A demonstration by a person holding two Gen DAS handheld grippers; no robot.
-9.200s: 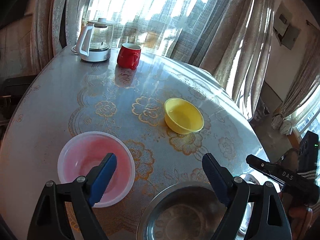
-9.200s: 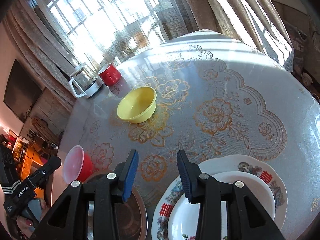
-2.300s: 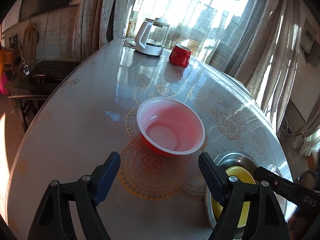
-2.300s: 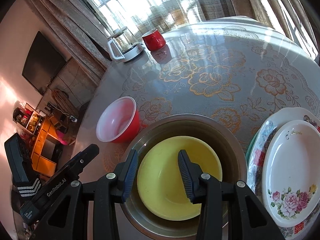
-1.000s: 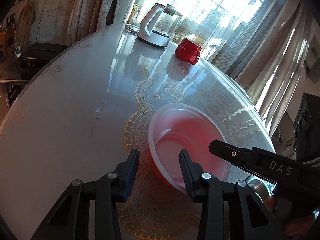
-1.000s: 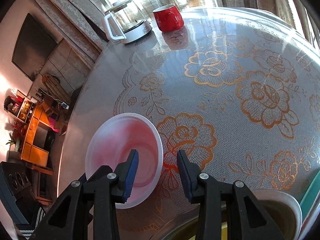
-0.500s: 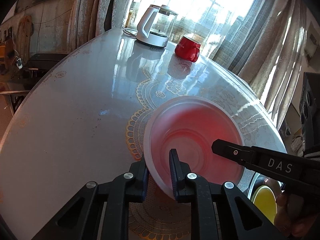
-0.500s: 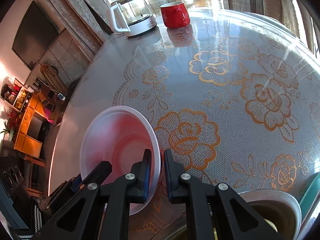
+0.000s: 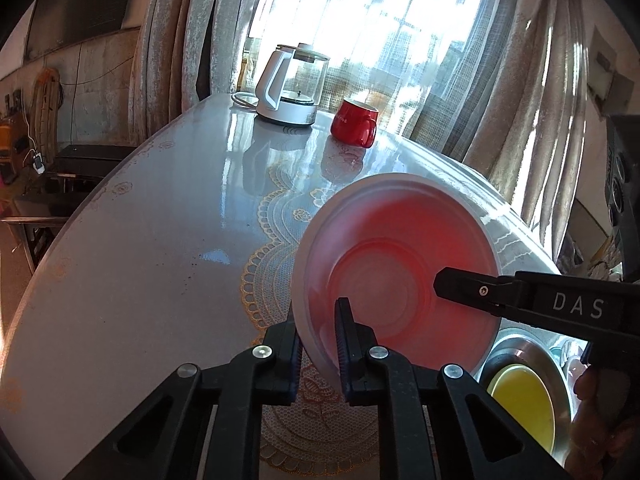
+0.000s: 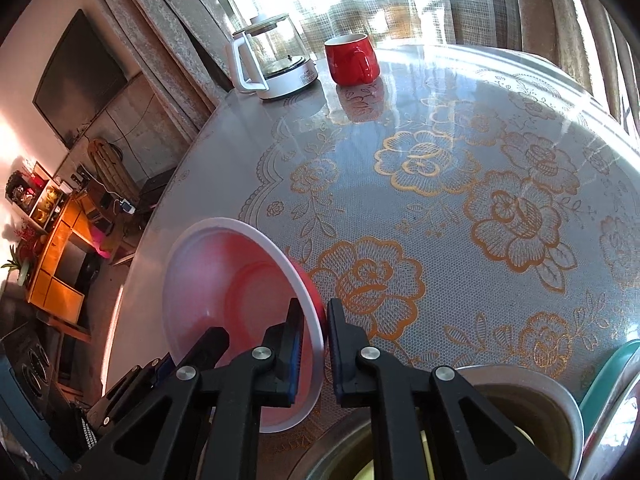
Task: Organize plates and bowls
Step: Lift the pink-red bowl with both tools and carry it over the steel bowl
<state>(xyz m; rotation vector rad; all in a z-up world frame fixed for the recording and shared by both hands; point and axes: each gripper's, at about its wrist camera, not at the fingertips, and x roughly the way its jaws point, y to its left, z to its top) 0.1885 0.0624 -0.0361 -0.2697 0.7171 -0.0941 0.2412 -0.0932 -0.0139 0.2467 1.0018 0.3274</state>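
Strong daylight pours in through the window [image 9: 360, 20] behind sheer curtains [image 9: 500, 80], blown out to white in both views. It glares off the glossy counter [image 9: 160, 240], which mirrors the kettle [image 9: 290, 88] and mug [image 9: 354, 122]. The room's left side sits dim, with a warm patch on the wooden cabinet [image 10: 60, 260]. Focus is sharp; the fisheye bends the edges and blackens the corners.

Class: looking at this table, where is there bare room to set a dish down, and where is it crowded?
Free: the plain stretch left of the red bowl, up to the kettle and mug. Crowded: beside the steel bowl, where both claws grip the red bowl.
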